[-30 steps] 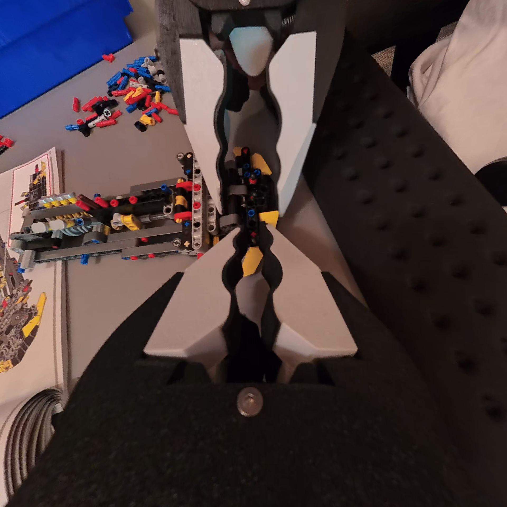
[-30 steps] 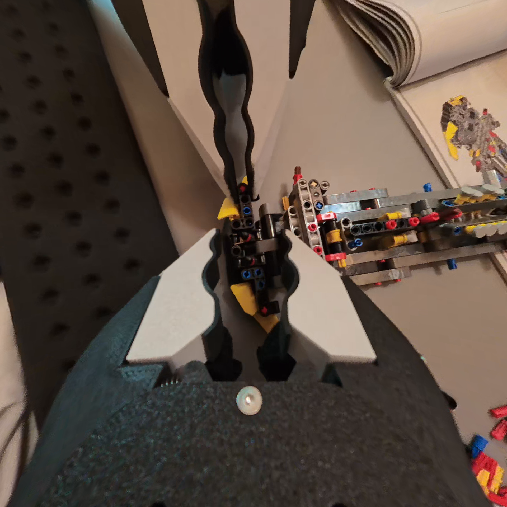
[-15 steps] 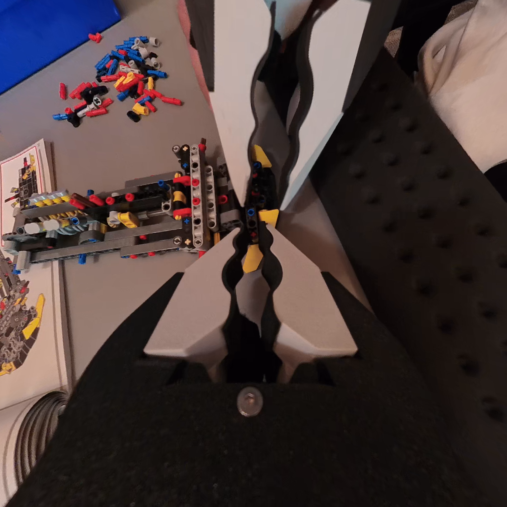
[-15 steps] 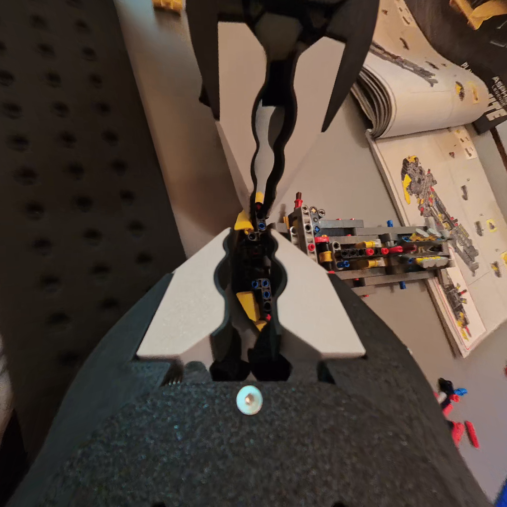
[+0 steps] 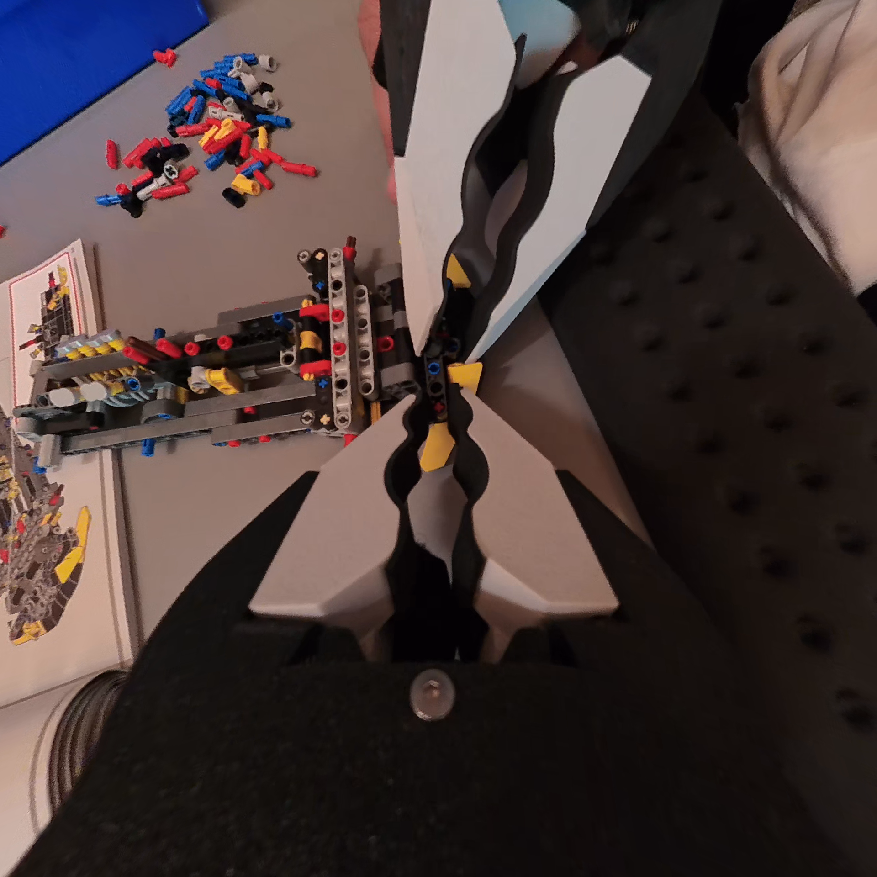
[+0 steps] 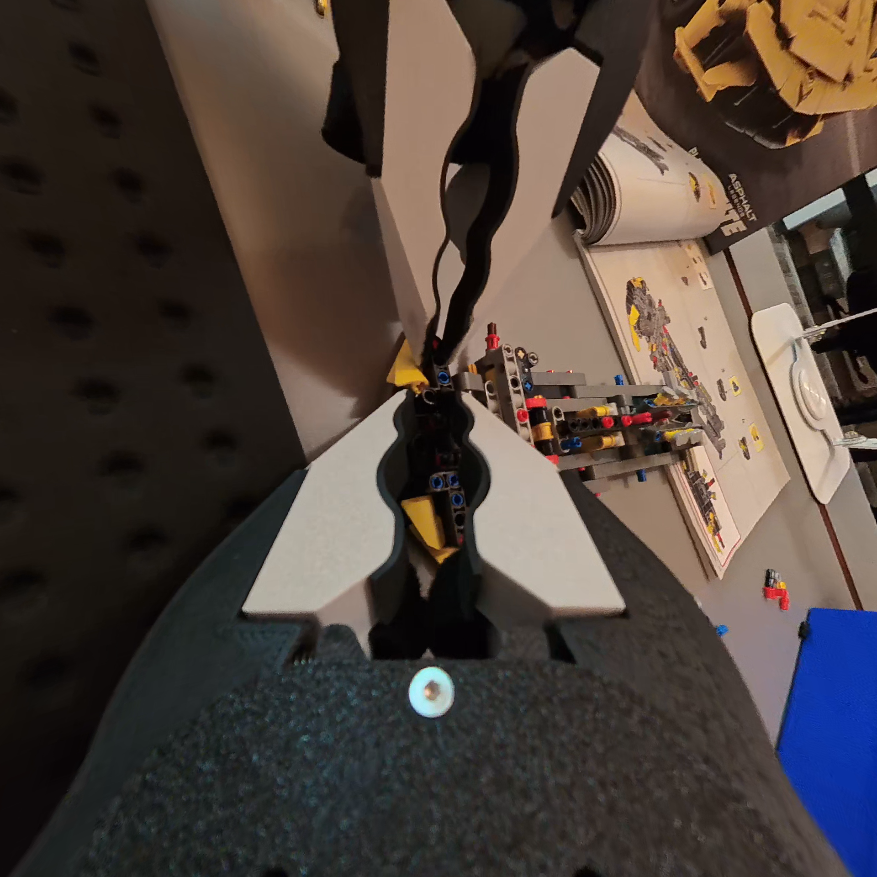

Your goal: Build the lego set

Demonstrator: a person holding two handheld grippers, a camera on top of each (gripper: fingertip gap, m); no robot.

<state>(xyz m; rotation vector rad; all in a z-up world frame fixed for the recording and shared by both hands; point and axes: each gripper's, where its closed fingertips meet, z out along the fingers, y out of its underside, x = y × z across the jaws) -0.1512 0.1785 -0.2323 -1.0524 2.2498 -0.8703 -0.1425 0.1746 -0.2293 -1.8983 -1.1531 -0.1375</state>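
Lego subassembly (image 5: pixel 439 389) (black, yellow-tipped) sits pinched between my left gripper (image 5: pixel 439 403) and right gripper (image 6: pixel 434 403), seemingly joined to the chassis (image 5: pixel 213 379) on the grey table (image 5: pixel 213 498).

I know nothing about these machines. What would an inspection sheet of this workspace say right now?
Surface: grey table, mostly bare around the build.
Job's things: long grey chassis lying flat; black-and-yellow subassembly at its end; open instruction book.
Clutter: loose pins in a pile; a few stray pieces.
Grippers: left tool and right tool both shut on the subassembly from opposite ends.
Cables: nothing seen.
Surroundings: blue bin, set's box, dimpled dark panel, pale cloth.
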